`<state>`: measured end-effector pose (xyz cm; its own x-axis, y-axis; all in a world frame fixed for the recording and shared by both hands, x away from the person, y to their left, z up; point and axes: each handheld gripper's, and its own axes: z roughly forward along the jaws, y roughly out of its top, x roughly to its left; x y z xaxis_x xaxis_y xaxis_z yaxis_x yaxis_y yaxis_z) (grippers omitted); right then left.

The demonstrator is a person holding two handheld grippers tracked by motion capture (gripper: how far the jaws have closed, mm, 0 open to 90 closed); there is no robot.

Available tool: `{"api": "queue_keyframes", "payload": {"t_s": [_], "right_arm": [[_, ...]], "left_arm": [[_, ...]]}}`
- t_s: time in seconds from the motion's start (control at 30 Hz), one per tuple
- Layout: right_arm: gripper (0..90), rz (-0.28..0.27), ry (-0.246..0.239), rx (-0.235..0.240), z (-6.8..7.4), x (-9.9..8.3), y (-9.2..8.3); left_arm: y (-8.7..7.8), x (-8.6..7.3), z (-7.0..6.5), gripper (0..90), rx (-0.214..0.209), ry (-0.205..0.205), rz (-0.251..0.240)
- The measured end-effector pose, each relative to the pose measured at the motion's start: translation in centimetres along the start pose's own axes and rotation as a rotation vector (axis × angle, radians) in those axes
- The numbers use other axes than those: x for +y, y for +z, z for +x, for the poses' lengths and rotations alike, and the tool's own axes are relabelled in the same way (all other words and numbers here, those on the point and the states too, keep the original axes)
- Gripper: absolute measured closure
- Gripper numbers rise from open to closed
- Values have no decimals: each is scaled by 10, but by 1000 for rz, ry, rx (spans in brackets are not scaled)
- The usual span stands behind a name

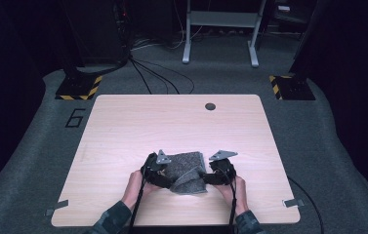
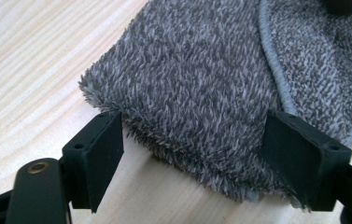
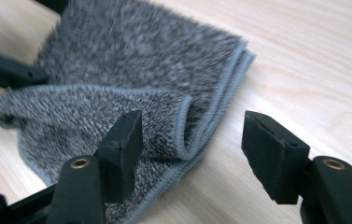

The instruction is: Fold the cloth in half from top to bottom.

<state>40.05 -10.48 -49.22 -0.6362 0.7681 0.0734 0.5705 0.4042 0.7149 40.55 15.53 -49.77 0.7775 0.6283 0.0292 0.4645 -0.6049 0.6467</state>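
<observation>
1. A grey fluffy towel [image 1: 186,171] lies folded on the bench [image 1: 123,126], near the edge closest to me.
2. My left hand-held gripper [image 2: 192,154] sits at the towel's left side. Its jaws stand wide, one on each side of a fuzzy corner. They do not press on it.
3. My right hand-held gripper [image 3: 190,144] sits at the towel's right side. Its jaws are apart too. The rolled hem [image 3: 183,126] lies between them, but nothing is pinched.
4. I think the towel is light, soft and floppy. It will sag and bend when lifted. It cannot break.
5. A good place to grab is the stitched hem, since fluff alone may slip out.
6. Behind the towel, the bench is bare wood, up to a small dark hole [image 1: 210,106]. There is lots of room to spread out or slide.
7. Toward me, the bench edge is near the towel, so I should not pull it back far.
</observation>
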Motion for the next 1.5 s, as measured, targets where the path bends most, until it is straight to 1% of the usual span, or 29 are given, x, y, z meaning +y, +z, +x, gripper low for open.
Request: {"api": "queue_keyframes", "payload": {"t_s": [0.07,0.1,0.13,0.17,0.23,0.3,0.33,0.37,0.5,0.53,0.6,0.63,0.73,0.83,0.87,0.9,1.0,1.03,1.13,1.2,1.23,1.27,1.3,1.33,1.37,1.4,1.43,1.47,1.5], "right_arm": [[373,-21,12,-18,-6,5,-1],[374,-19,30,-24,-9,9,1],[374,-19,30,-24,-9,9,1],[374,-13,46,-40,-17,18,10],[373,4,47,-62,-23,20,20],[373,13,49,-53,-26,20,24],[370,28,64,-58,-29,19,29],[368,39,71,-47,-29,17,29],[360,48,48,-29,-23,13,26],[348,46,25,-8,-18,9,22],[345,48,21,-7,-15,6,19],[340,51,0,9,-11,-1,14],[330,58,1,24,-7,-6,9],[314,65,-26,35,-4,-15,2],[307,68,-27,37,-3,-17,0],[302,68,-33,41,-2,-19,-1],[279,64,-32,51,1,-24,-8],[271,59,-34,57,3,-26,-10],[246,57,-41,69,4,-30,-14],[232,38,-17,88,5,-34,-21],[228,26,3,106,4,-34,-23],[228,26,3,106,4,-34,-23],[213,-3,37,115,-1,-29,-25],[206,-8,41,109,-2,-27,-25],[204,-13,49,102,-5,-23,-23],[201,-15,71,93,-6,-19,-21],[195,-8,79,86,-8,-16,-17],[187,2,81,65,-10,-13,-11],[184,23,82,39,-11,-10,-4]], "left_arm": [[1,1,0,195,4,-4,6],[3,1,0,192,14,-4,3],[3,1,0,191,14,-4,3],[4,1,1,190,15,-10,10],[6,0,3,189,14,-17,11],[6,0,4,189,12,-18,15],[9,-2,4,188,9,-26,12],[10,-3,5,187,6,-28,15],[11,-4,4,179,6,-32,11],[11,-4,4,172,6,-33,13],[10,-4,4,164,13,-33,11],[9,-4,3,160,16,-27,14],[7,-5,1,156,16,-23,14],[2,-9,-5,152,23,-11,3],[-1,-10,-6,152,15,-5,7],[-2,-12,-8,151,24,-5,-1],[-6,-15,-10,149,13,-5,0],[-9,-18,-11,148,17,-1,-11],[-11,-22,-12,145,3,-5,-3],[-11,-25,-13,145,7,-3,-7],[-12,-24,-13,145,0,0,-4],[-12,-24,-13,145,0,0,-4],[-11,-22,-11,145,9,-7,-4],[-9,-18,-7,145,8,-13,-3],[-7,-15,-4,145,23,-19,-8],[-4,-13,-1,145,21,-27,-3],[0,-11,2,144,12,-35,2],[0,-11,2,144,12,-35,2],[7,-10,3,143,20,-39,16]]}}
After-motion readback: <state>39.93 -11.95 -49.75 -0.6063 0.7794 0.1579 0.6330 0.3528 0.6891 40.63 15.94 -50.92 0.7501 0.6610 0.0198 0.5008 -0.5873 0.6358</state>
